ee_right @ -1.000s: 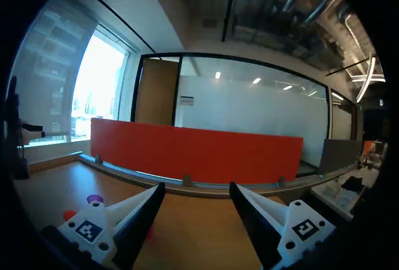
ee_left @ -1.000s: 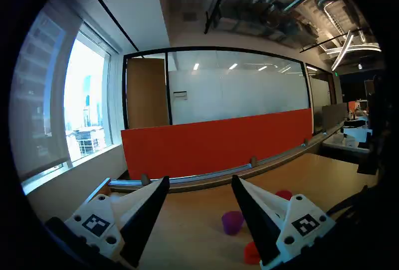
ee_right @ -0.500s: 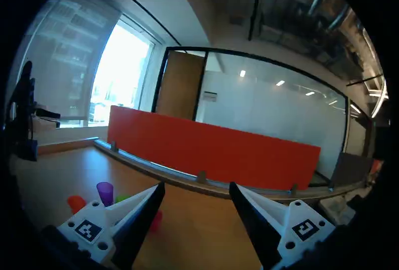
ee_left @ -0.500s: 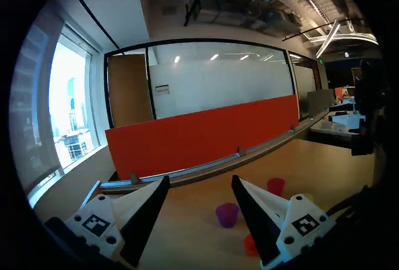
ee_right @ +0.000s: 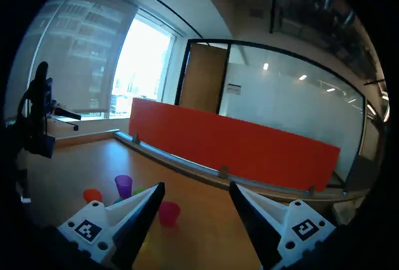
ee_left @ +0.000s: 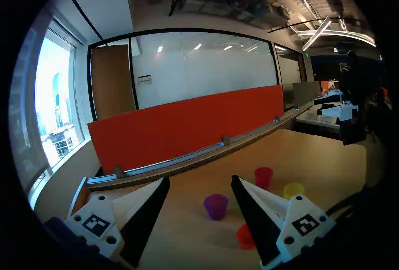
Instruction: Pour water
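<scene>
In the left gripper view the orange cup (ee_left: pixel 244 234) was half tucked behind a finger (ee_left: pixel 252 215), and the yellow cup (ee_left: pixel 293 189) lost its base behind that same finger. Over in the right gripper view a greenish cup (ee_right: pixel 140 190) barely peeked over a finger (ee_right: pixel 143 215). Couldn't tell if any cup held water. The wall sign (ee_left: pixel 145 78) was too tiny to read.

one wooden table (ee_left: pixel 309 155) bears one purple cup (ee_left: pixel 216 206), one magenta cup (ee_left: pixel 263 177), one yellow cup (ee_left: pixel 293 189) and one orange cup (ee_left: pixel 244 235), four in all. one orange divider panel (ee_left: pixel 184 125) behind.
</scene>
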The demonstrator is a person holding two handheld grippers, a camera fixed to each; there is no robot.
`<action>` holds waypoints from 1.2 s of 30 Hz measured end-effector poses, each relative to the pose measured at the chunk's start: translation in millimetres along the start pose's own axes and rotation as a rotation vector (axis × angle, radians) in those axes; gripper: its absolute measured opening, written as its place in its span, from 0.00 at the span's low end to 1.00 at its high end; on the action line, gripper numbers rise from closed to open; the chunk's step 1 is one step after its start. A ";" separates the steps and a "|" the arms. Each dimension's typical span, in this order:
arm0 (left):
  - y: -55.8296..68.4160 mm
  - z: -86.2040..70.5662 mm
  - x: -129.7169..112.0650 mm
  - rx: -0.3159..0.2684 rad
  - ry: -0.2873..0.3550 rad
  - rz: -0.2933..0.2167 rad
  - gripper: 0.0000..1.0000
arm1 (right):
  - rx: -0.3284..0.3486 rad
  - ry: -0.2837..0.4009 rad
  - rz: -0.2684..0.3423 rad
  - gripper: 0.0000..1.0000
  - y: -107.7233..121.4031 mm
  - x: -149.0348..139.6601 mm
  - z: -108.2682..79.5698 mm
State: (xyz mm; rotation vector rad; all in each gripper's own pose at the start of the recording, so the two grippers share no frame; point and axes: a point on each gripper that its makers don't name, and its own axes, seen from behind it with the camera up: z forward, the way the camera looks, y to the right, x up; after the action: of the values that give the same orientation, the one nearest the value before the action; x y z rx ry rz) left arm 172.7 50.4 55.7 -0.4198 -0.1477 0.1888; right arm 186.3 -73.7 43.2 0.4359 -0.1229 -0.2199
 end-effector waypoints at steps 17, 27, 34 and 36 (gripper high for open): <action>20.9 22.3 -11.3 -0.134 -0.071 0.047 0.92 | 0.131 -0.086 -0.037 1.00 -21.3 -14.0 12.1; 29.7 35.6 -15.8 -0.209 -0.101 0.061 0.92 | 0.236 -0.148 -0.068 1.00 -35.6 -26.5 18.9; 35.5 42.7 -24.4 -0.256 -0.129 0.054 0.92 | 0.297 -0.180 -0.076 1.00 -46.7 -36.6 21.6; 36.8 44.1 -26.9 -0.265 -0.135 0.055 0.92 | 0.306 -0.183 -0.074 1.00 -47.9 -37.4 22.8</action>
State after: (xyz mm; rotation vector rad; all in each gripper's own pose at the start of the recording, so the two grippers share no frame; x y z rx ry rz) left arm 133.0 94.8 77.4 -0.6760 -0.2960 0.2528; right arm 137.5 -116.4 40.4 0.7252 -0.3227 -0.3151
